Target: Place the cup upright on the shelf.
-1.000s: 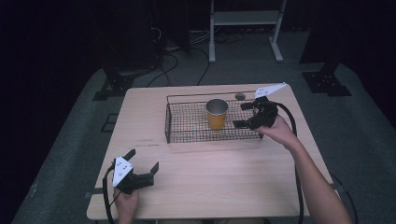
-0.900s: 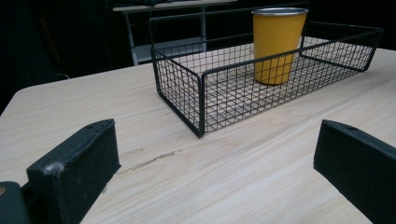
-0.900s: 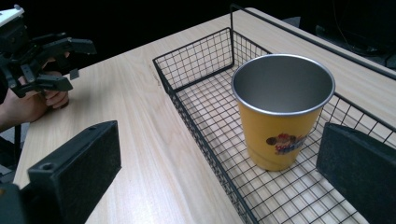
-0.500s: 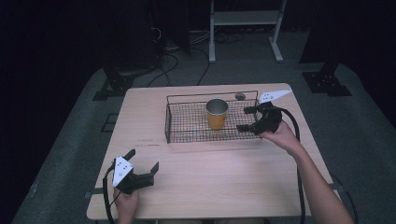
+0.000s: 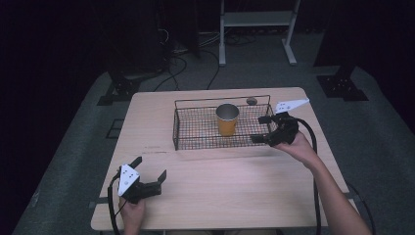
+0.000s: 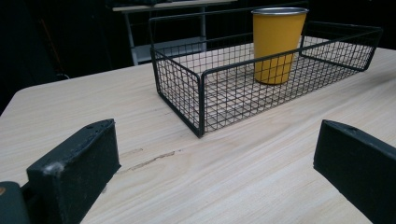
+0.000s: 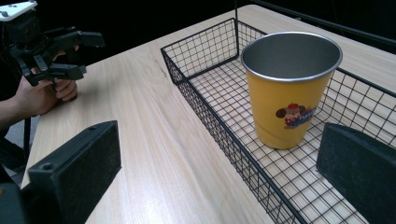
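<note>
My right gripper point(image 5: 263, 129) has drawn back from the cup point(image 5: 227, 119), jaws spread and empty. The cup stands upright in the basket point(image 5: 183, 142), so I judge it placed; left gripper point(image 5: 149, 171) rests spread.

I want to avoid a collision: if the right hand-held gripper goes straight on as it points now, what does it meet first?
Probably the basket's near wire wall, which crosses between the open jaws of the right hand-held gripper. The yellow cup stands just beyond it, inside the basket. Depth is hard to judge.

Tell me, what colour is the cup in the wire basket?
The cup is yellow with a silver metal inside and a small cartoon print, clearest in the right gripper view.
</note>
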`<state>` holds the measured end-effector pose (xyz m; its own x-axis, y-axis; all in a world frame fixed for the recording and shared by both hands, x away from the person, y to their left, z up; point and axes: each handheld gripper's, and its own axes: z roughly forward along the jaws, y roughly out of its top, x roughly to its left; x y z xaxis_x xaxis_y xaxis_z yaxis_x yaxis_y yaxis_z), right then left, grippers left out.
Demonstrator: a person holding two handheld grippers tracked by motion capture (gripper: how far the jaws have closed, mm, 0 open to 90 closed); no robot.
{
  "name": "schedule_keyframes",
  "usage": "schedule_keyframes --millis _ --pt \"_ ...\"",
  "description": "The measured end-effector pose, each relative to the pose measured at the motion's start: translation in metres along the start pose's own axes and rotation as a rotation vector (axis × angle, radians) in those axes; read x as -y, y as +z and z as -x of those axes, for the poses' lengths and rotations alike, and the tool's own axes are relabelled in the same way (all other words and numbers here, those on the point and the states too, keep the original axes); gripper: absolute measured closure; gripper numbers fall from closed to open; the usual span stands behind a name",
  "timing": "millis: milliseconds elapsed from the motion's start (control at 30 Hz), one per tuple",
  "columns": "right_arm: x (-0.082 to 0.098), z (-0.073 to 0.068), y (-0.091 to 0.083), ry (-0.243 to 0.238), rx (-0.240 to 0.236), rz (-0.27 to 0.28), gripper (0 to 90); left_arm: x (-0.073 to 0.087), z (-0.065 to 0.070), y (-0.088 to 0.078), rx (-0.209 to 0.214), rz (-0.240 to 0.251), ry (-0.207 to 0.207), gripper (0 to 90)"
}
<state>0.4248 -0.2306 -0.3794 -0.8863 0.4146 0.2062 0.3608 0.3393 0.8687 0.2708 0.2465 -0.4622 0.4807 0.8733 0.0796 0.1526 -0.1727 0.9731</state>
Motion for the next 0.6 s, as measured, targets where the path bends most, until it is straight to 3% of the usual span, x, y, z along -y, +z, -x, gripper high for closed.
schedule_keyframes --millis 600 --pt "0.017 -0.005 -0.008 0.012 -0.001 0.011 0.0 0.000 0.000 0.000 0.001 0.001 -0.003 0.0"
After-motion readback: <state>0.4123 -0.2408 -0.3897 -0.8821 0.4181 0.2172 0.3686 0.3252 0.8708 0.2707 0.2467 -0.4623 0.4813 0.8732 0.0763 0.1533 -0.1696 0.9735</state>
